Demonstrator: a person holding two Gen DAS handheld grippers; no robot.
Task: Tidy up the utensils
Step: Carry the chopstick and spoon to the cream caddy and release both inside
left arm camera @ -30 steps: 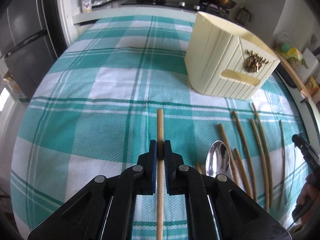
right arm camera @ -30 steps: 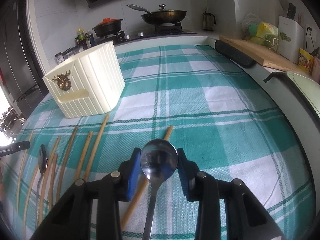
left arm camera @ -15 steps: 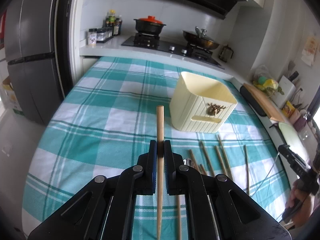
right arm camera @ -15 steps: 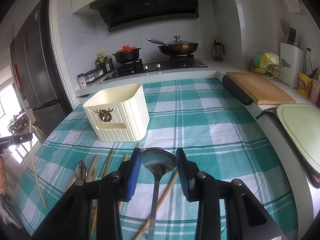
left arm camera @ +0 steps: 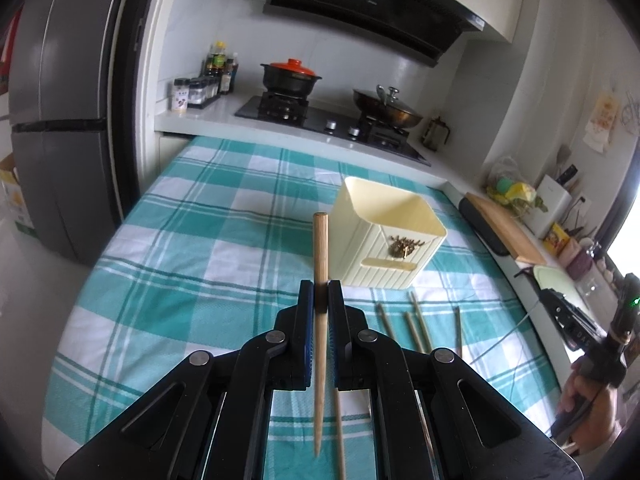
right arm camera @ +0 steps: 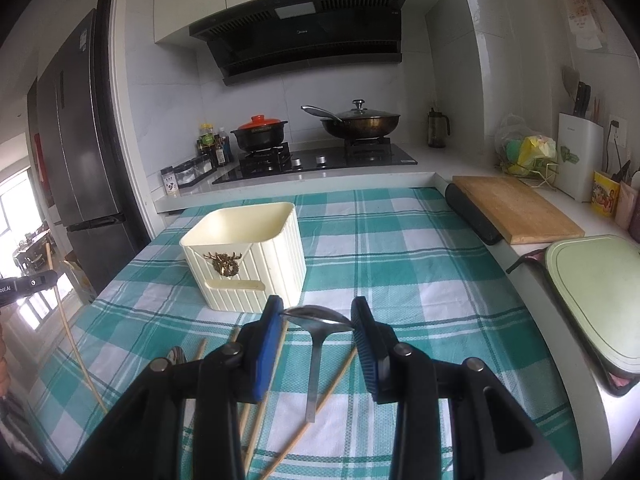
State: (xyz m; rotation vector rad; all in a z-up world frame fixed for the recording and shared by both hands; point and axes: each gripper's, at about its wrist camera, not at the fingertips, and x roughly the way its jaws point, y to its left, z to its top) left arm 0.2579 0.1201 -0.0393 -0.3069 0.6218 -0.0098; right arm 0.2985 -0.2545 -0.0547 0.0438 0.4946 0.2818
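My left gripper (left arm camera: 320, 294) is shut on a wooden chopstick (left arm camera: 320, 264), held well above the checked cloth with its thick end pointing toward the cream utensil holder (left arm camera: 390, 236). My right gripper (right arm camera: 318, 316) is shut on the bowl of a metal spoon (right arm camera: 319, 317), whose handle hangs down toward the table. The cream utensil holder (right arm camera: 244, 254) stands just beyond and left of the spoon, and looks empty. Several chopsticks (left arm camera: 416, 326) lie on the cloth in front of the holder. A second spoon (right arm camera: 176, 356) lies among the chopsticks (right arm camera: 332, 388) in the right wrist view.
The table wears a teal and white checked cloth (right arm camera: 400, 272). A stove with a red-lidded pot (right arm camera: 260, 132) and a pan (right arm camera: 360, 122) is behind. A wooden board (right arm camera: 516, 208) and a green board (right arm camera: 592, 296) sit right. A fridge (left arm camera: 60, 120) stands left.
Both grippers have risen from the table with their loads and tilted up, so the holder looks smaller and the stove and hood have come into view.
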